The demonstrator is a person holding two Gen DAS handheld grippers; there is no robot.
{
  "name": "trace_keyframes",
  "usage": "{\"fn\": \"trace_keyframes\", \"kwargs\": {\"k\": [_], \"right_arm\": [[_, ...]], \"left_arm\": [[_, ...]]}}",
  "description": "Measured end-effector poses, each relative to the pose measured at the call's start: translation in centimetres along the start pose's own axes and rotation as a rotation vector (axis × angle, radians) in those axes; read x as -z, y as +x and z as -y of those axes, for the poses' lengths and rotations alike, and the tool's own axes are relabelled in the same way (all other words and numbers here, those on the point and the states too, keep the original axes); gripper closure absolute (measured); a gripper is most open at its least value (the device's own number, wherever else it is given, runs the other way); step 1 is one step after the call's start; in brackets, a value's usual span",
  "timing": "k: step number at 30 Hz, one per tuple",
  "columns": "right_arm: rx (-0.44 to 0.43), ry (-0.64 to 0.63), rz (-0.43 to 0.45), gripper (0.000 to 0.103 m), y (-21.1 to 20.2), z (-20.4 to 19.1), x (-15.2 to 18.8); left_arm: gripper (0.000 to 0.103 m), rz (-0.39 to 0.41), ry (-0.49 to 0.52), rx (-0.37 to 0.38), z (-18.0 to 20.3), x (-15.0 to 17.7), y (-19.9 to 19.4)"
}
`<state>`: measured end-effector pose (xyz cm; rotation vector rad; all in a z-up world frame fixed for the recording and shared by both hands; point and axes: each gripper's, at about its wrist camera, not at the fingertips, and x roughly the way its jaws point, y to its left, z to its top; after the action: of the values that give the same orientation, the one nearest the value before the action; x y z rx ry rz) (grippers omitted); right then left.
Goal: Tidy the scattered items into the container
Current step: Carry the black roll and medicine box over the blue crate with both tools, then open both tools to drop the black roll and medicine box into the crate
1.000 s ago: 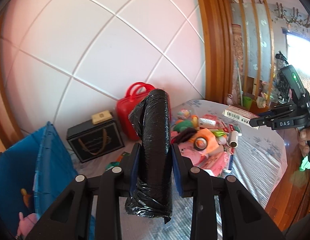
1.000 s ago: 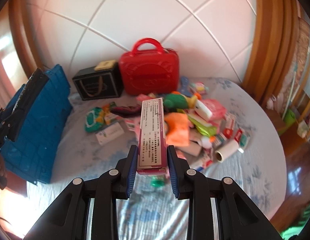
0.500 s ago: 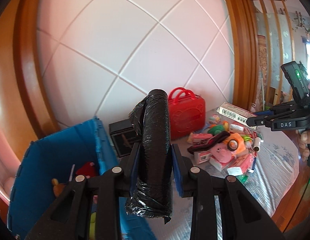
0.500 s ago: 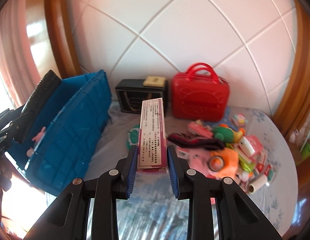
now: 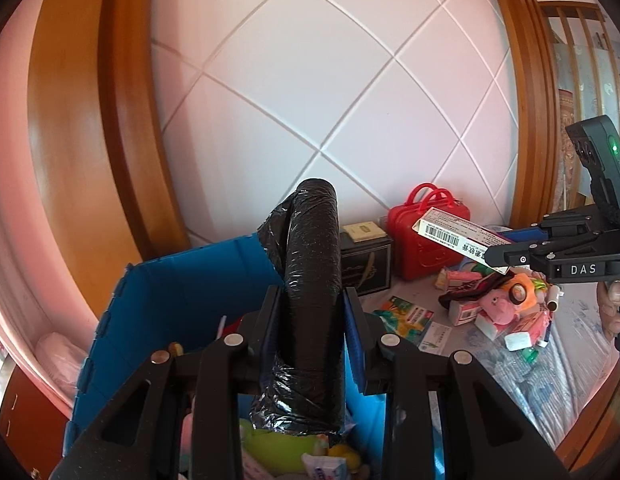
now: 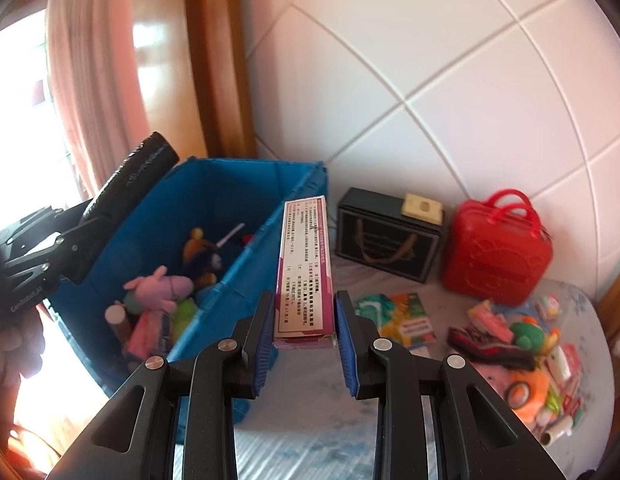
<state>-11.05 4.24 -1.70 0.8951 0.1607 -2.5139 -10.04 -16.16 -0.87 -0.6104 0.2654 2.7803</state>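
Swung from the table clutter toward the blue container (image 6: 246,184): left gripper (image 5: 310,320) clamped on a black roll (image 5: 312,280) above its opening, right gripper (image 6: 304,328) clenched on a pink box (image 6: 304,264) just beside its rim. Toys already inside; scattered pile (image 6: 522,344) well beyond the container still waiting.

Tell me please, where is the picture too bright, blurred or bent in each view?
Left wrist view: fisheye bends the wood door frame; the black roll looks sharp. Right wrist view: the window at left is washed out white; the toy pile at right is blurred, the pink box clearer.
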Motion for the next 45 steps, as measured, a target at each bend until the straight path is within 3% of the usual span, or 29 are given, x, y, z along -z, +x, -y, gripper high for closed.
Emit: {"fn": "trace_keyframes", "kwargs": {"k": [11, 22, 45], "right_arm": [[-0.088, -0.062, -0.011, 0.075, 4.6, -8.5, -2.2], [-0.125, -0.104, -0.045, 0.075, 8.3, -14.1, -3.5], [-0.141, -0.102, -0.081, 0.074, 12.4, -16.7, -4.9]], "left_arm": [[0.074, -0.052, -0.043, -0.058, -6.8, 1.7, -0.3], [0.074, -0.097, -0.102, -0.078, -12.1, 2.9, 1.0], [0.074, -0.141, -0.156, -0.101, -16.6, 2.2, 4.2]]}}
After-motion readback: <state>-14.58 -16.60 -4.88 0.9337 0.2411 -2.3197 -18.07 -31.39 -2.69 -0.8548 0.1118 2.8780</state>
